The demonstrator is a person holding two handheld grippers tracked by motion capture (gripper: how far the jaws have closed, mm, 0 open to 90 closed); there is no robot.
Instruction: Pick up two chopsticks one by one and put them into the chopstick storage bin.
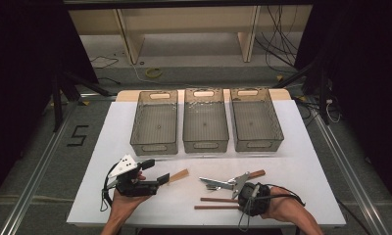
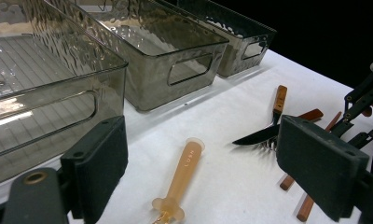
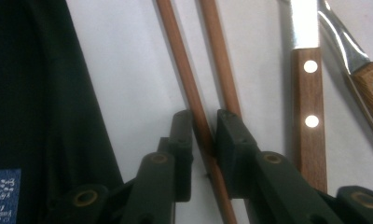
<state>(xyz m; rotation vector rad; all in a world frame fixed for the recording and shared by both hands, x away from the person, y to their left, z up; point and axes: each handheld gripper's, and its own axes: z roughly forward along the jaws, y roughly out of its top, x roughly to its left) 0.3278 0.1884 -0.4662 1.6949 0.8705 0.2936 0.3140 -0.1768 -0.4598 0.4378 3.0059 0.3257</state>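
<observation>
The right gripper is closing its fingers around one chopstick, which is lying on the table with its twin just outside the far finger. The stick looks light, stiff, smooth and likely to roll, so a mid-shaft pinch seems safest. A knife is resting just beyond, crowding that side; the table edge is lying close on the other. The left gripper is waiting with fingers spread wide and empty above a spoon.

High view overhead facing forward, gripper views close, probably sharing knife.
</observation>
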